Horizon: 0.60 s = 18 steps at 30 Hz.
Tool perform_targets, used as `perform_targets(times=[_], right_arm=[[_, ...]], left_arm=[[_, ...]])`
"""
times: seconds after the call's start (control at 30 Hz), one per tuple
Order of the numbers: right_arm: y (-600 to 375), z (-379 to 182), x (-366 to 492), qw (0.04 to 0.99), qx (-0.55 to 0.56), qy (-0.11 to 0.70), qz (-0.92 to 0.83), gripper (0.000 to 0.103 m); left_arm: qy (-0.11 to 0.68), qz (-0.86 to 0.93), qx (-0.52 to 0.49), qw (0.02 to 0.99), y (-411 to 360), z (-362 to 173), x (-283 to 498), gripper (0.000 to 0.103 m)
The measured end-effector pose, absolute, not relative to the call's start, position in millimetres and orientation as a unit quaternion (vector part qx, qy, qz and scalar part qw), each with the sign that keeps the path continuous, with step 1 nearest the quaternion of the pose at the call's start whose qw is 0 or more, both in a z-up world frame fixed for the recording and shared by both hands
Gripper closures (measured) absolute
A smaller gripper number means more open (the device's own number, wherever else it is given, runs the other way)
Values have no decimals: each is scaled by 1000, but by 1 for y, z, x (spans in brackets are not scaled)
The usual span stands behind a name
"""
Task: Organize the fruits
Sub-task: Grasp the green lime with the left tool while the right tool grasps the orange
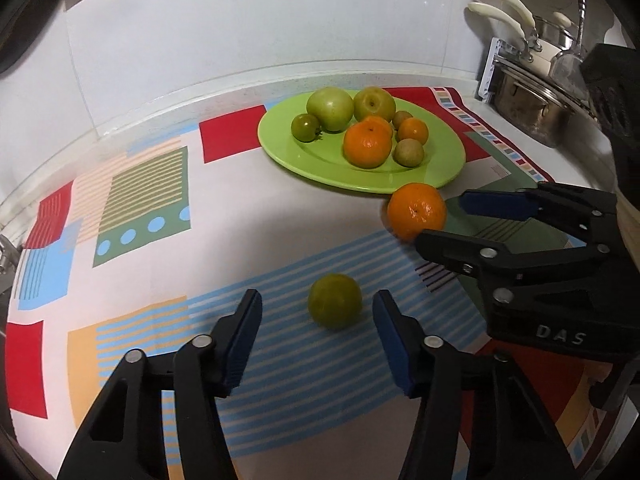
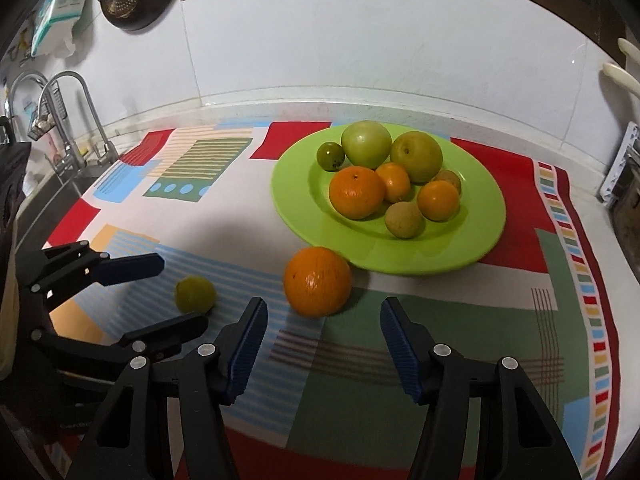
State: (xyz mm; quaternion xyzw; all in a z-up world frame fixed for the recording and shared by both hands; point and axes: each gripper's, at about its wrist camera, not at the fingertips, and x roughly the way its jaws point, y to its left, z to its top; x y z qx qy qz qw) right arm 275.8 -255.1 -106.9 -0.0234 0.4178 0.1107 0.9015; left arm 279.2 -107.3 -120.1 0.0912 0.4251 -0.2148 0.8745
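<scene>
A green plate holds several green and orange fruits. A loose orange lies on the patterned cloth just in front of the plate. A small green fruit lies loose nearer the front. My left gripper is open, with its fingers either side of the green fruit, not touching it. My right gripper is open, with its fingers just short of the orange.
The patterned cloth covers the counter. Steel pots with cream handles stand at the right. A sink with taps lies at the left. A white tiled wall runs behind.
</scene>
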Motion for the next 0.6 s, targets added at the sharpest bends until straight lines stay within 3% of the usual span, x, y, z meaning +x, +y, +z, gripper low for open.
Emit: perform_targets(times=[0.43, 0.5, 0.6], right_arm=[[-251, -116, 299, 894, -2, 431, 120, 56], [-250, -117, 300, 894, -3, 431, 119, 62], [-251, -117, 297, 895, 3, 431, 116, 62]], left_arm=[[436, -227, 73, 868, -107, -123, 287, 73], [436, -227, 71, 868, -106, -122, 288, 74], [436, -228, 64, 868, -104, -120, 288, 74]])
